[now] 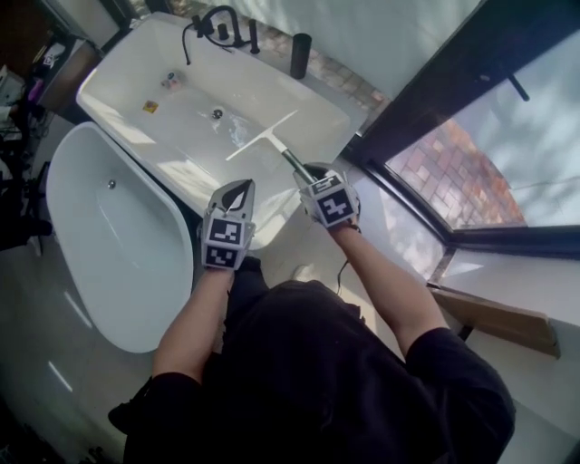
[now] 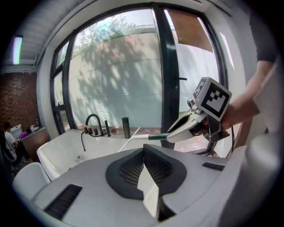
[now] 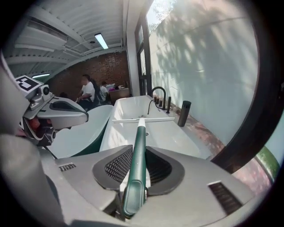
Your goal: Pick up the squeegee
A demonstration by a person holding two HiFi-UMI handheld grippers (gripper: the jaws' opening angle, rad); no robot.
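The squeegee (image 1: 264,137) has a dark green handle and a long white blade. It hangs in the air over the white bathtub (image 1: 118,63), with my right gripper (image 1: 309,172) shut on its handle. In the right gripper view the handle (image 3: 138,150) runs straight out between the jaws to the blade (image 3: 142,119). My left gripper (image 1: 239,193) floats just left of it, jaws together with nothing in them. The left gripper view shows its own closed jaws (image 2: 144,153) and, beyond them, the right gripper (image 2: 195,122) with the squeegee (image 2: 153,137).
A black faucet (image 1: 214,22) and a black cylinder (image 1: 300,54) stand at the tub's far rim. A second oval tub (image 1: 91,236) lies to the left. A large dark-framed window (image 1: 507,154) fills the right. People sit far back (image 3: 88,93).
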